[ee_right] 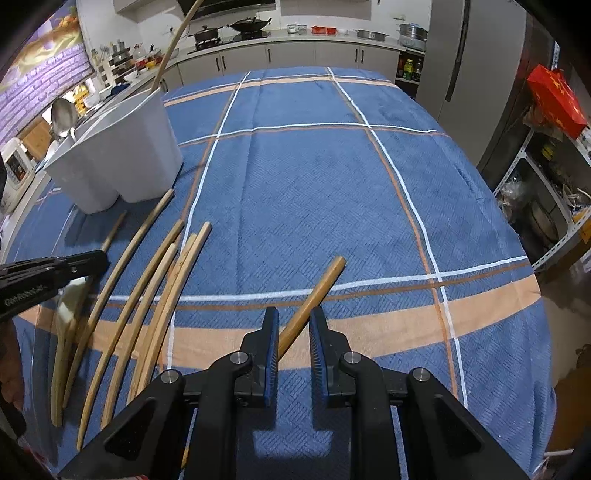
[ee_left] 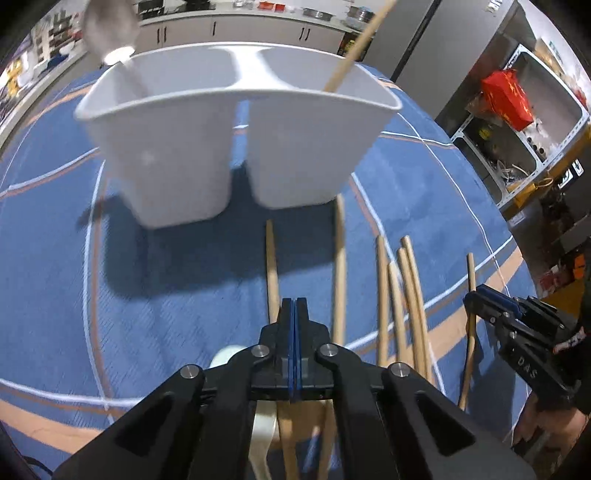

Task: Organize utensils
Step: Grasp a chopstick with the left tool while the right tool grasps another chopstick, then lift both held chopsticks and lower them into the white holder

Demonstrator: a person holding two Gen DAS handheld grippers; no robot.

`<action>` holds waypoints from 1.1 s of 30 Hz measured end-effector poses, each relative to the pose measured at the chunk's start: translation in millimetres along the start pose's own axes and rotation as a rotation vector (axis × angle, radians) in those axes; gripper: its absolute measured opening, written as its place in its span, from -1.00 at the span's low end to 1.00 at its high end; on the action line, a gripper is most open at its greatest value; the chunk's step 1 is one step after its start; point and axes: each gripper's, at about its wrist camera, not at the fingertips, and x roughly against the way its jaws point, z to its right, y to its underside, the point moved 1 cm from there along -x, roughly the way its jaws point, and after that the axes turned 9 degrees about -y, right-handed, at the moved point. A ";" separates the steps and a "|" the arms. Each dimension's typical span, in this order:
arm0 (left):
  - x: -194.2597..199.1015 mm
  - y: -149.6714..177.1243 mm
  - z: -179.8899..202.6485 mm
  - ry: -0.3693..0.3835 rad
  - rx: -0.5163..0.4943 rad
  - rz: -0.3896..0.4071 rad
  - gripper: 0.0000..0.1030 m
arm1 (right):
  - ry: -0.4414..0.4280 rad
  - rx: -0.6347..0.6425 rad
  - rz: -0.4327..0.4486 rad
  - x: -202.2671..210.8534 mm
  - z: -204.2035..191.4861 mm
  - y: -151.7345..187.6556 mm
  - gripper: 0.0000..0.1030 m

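Note:
A white two-compartment holder (ee_left: 236,122) stands on the blue checked cloth; it also shows in the right wrist view (ee_right: 118,155). A metal spoon (ee_left: 110,29) leans in its left compartment and a wooden chopstick (ee_left: 354,48) in its right. Several wooden chopsticks (ee_left: 402,295) lie on the cloth, also seen from the right (ee_right: 147,295). My left gripper (ee_left: 294,308) is shut with nothing between its pads, above a chopstick and a white spoon (ee_left: 225,354). My right gripper (ee_right: 293,321) is open around a darker chopstick (ee_right: 314,295) lying on the cloth.
The table's right edge (ee_right: 517,221) drops toward metal shelves (ee_right: 546,192) with a red box (ee_right: 554,99). A kitchen counter (ee_right: 295,40) with pots runs behind the table. The right gripper shows at the right of the left wrist view (ee_left: 517,332).

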 end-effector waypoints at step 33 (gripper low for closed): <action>-4.1 -16.6 -24.7 0.051 0.134 -0.022 -1.00 | 0.031 -0.030 -0.117 -22.0 -10.4 -29.9 -0.86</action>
